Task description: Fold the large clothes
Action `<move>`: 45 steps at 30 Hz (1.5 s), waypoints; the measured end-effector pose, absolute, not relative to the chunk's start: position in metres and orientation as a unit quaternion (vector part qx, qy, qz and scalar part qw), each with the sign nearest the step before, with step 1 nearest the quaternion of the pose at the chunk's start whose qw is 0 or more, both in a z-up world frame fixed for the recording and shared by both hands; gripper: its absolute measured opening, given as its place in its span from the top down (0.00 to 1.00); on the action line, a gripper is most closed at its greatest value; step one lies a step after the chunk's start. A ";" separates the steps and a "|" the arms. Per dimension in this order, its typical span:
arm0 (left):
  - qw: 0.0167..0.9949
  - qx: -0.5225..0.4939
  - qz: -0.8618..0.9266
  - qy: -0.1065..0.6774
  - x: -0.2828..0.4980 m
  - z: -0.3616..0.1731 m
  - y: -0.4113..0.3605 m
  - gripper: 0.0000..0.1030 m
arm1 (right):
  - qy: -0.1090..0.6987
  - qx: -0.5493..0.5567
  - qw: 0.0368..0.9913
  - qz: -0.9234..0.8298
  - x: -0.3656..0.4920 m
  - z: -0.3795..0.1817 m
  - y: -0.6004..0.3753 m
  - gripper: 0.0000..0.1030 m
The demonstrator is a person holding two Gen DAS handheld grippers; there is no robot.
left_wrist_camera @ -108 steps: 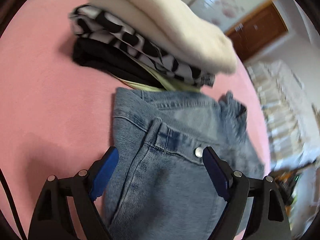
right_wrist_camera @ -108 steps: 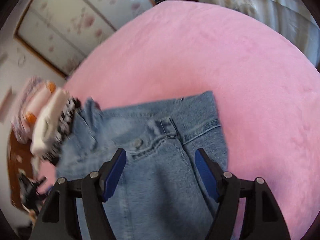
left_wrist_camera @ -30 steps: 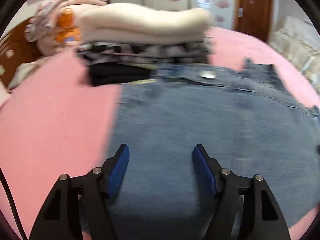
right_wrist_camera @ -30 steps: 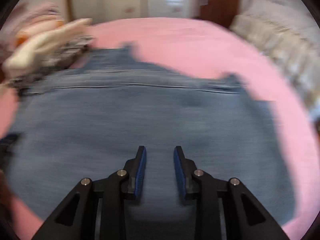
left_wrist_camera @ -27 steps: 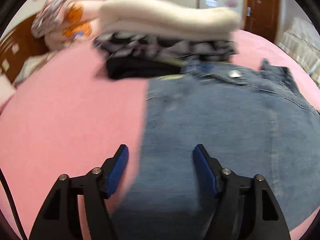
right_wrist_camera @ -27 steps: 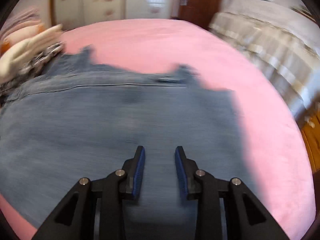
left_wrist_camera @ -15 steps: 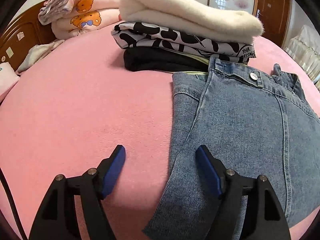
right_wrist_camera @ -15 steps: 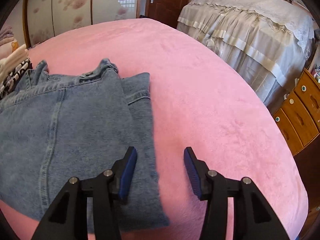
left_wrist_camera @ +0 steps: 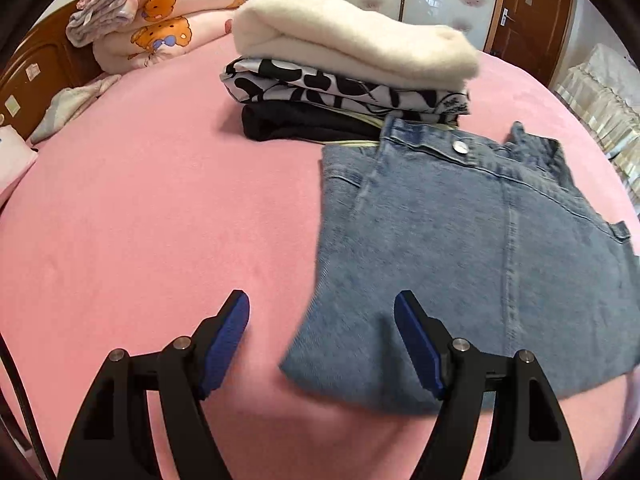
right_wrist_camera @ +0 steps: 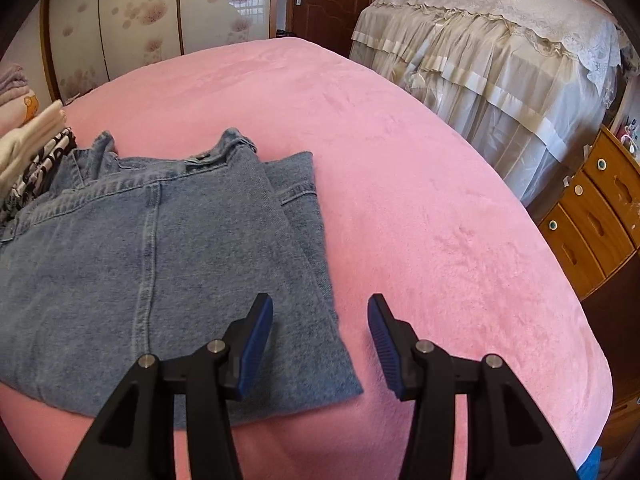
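Folded blue jeans [left_wrist_camera: 472, 240] lie flat on the pink bed [left_wrist_camera: 160, 220], waistband toward the far side. My left gripper [left_wrist_camera: 322, 340] is open and empty, over the jeans' near left corner. In the right wrist view the jeans [right_wrist_camera: 140, 260] fill the left half. My right gripper [right_wrist_camera: 320, 336] is open and empty, over the jeans' near right edge, with its right finger above bare pink cover [right_wrist_camera: 420, 200].
A stack of folded clothes [left_wrist_camera: 348, 64], cream on top, then black-and-white and black, sits just behind the jeans. Pink bedding [left_wrist_camera: 160, 28] lies at the back left. A lace-covered bed [right_wrist_camera: 500, 52] and a wooden drawer chest [right_wrist_camera: 600, 208] stand to the right.
Both grippers pulled back from over the jeans toward their outer edges, the left one leftward and the right one rightward. The right gripper opened wider. The jeans stayed flat.
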State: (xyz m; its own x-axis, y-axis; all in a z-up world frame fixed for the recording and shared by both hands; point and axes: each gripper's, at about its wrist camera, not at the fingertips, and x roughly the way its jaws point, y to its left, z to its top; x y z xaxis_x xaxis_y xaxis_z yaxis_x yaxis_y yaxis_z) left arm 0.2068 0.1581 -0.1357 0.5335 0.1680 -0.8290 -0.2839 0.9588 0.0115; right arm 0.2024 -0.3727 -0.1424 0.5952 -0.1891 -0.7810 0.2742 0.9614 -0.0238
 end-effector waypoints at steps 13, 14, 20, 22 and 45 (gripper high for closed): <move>0.861 -0.088 0.065 0.497 0.151 -0.097 0.115 0.29 | 0.405 0.041 0.912 -0.058 0.156 -0.079 -0.310 0.51; 0.861 -0.089 0.062 0.497 0.148 -0.095 0.113 0.29 | 0.401 0.041 0.914 -0.050 0.152 -0.075 -0.304 0.51; 0.866 -0.094 0.045 0.489 0.128 -0.090 0.101 0.28 | 0.392 0.037 0.919 -0.005 0.130 -0.068 -0.267 0.51; 0.868 -0.096 0.041 0.485 0.124 -0.091 0.098 0.28 | 0.387 0.027 0.922 0.005 0.123 -0.069 -0.253 0.51; 0.860 -0.311 -0.027 0.404 0.193 -0.197 0.140 0.29 | 0.401 0.037 0.914 0.046 0.159 -0.127 -0.192 0.51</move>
